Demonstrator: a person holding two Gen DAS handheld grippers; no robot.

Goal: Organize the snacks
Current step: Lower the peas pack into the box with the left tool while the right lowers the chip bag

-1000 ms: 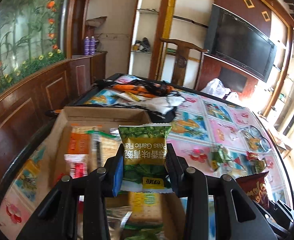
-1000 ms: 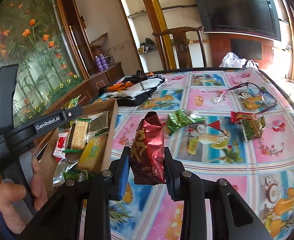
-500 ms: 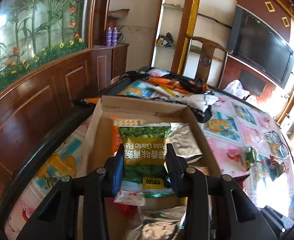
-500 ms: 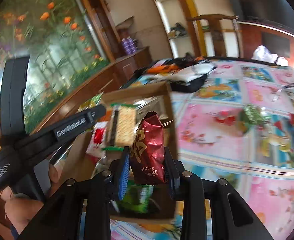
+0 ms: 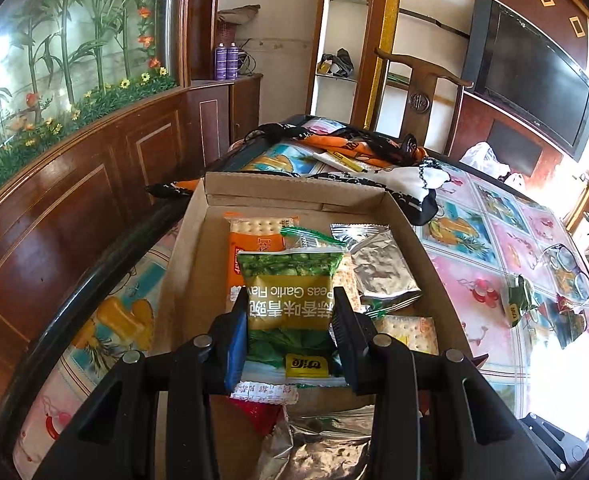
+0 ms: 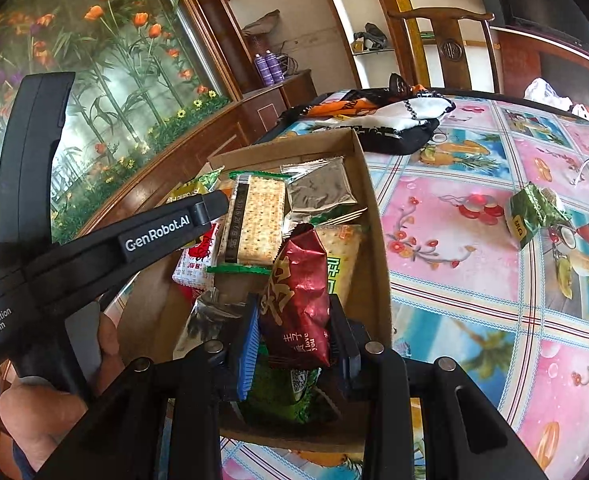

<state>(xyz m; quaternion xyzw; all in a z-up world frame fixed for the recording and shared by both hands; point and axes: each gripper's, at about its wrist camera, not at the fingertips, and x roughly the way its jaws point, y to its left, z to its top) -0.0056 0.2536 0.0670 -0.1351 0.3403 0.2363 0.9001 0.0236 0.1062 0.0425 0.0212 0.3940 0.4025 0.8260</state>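
Over a cardboard box (image 5: 192, 240) of snacks on a fruit-patterned table (image 6: 474, 264), the left gripper (image 5: 290, 322) pinches a green garlic-pea packet (image 5: 290, 300) while the right gripper (image 6: 294, 332) clamps a dark red snack bag (image 6: 298, 300). Cracker packs (image 6: 254, 220) and a silver foil pouch (image 5: 382, 272) lie inside the box; another green packet (image 6: 532, 212) sits loose on the table, well apart.
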